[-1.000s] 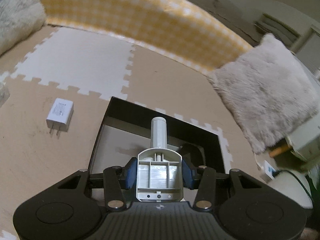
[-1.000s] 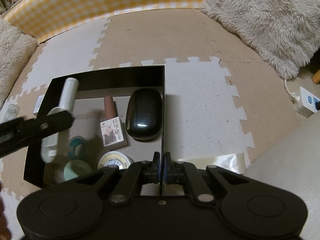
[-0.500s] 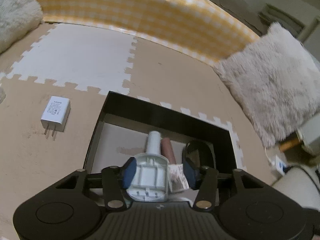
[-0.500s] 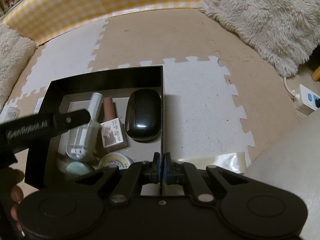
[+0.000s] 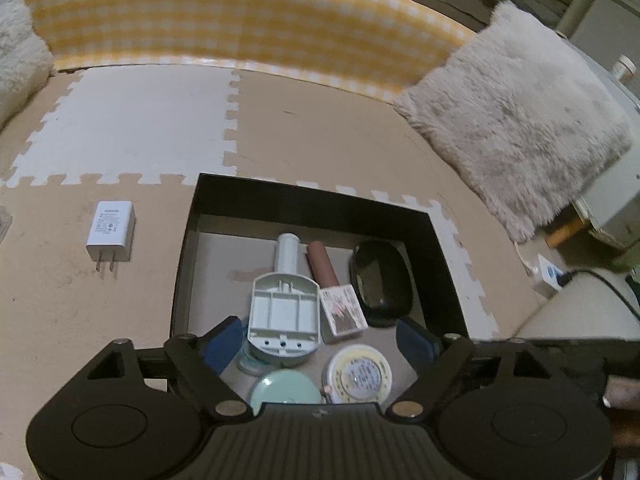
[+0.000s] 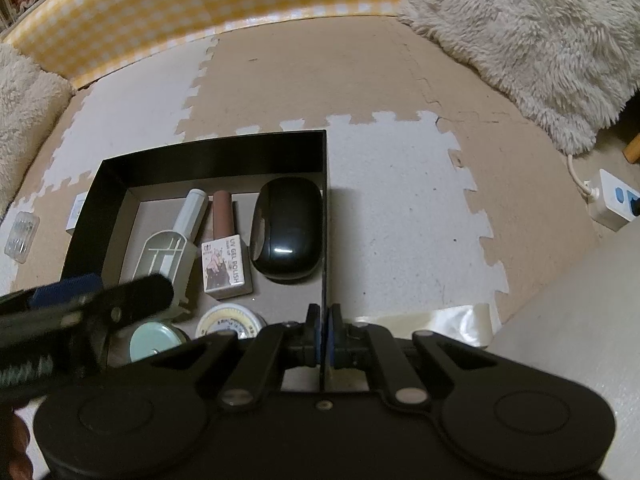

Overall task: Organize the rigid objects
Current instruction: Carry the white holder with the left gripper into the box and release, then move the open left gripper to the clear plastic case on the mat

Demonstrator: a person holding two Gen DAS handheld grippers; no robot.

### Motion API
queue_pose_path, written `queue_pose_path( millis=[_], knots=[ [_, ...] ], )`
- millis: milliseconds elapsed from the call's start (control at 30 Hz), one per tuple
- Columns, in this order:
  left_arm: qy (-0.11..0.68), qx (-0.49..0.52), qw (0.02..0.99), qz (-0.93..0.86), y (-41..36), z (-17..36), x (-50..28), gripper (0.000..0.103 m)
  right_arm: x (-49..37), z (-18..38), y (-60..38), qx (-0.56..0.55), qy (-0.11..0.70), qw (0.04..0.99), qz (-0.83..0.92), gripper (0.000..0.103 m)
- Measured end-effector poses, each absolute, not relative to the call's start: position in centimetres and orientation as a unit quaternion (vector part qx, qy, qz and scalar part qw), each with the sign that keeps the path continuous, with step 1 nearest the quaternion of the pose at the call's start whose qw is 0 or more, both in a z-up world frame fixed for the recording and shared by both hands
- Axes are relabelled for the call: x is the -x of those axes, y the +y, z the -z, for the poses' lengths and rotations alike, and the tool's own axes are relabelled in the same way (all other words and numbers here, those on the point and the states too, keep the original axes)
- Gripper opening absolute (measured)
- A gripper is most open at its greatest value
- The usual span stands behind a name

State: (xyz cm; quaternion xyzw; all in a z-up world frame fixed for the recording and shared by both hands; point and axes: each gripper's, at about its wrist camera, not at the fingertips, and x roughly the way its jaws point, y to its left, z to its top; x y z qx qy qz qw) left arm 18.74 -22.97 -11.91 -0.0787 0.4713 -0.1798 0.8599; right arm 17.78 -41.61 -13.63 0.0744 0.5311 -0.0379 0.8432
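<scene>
A black box (image 5: 312, 200) on the foam floor holds a grey plastic tool (image 5: 284, 312), a gel polish bottle (image 5: 340, 304), a glossy black case (image 5: 380, 284), a mint tin (image 5: 284, 390) and a yellow-white tin (image 5: 358, 372). My left gripper (image 5: 320, 342) hangs over the box's near end, its jaws opening. The tool lies between them on the box floor, clear of both pads. My right gripper (image 6: 324, 340) is shut on the box's right wall (image 6: 325, 240). A white charger (image 5: 110, 230) lies on the floor left of the box.
A fluffy cushion (image 5: 516, 128) lies at the back right and another (image 6: 24, 112) at the left. A yellow checkered barrier (image 5: 240, 28) runs along the back. A power strip (image 6: 616, 200) with its cord sits at the right. A small clear case (image 6: 22, 236) lies far left.
The left gripper lowered the grey tool into the box, opened and let it go; the tool now lies beside the polish bottle. The right gripper kept its hold on the box wall.
</scene>
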Motion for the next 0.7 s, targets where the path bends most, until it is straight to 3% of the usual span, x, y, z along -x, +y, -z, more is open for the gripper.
queue_pose_path(
  millis=[467,700],
  knots=[
    [0.454,0.045,0.865,0.21,-21.8,9.7,-16.3,0.102,-17.8,13.6,-41.6,-0.077,0.531,0.843,0.037,0.004],
    [0.439,0.028,0.868,0.23,-20.1,8.5,-15.3,0.103,-17.7,13.6,-41.6,-0.076,0.531,0.843,0.037,0.004]
  ],
)
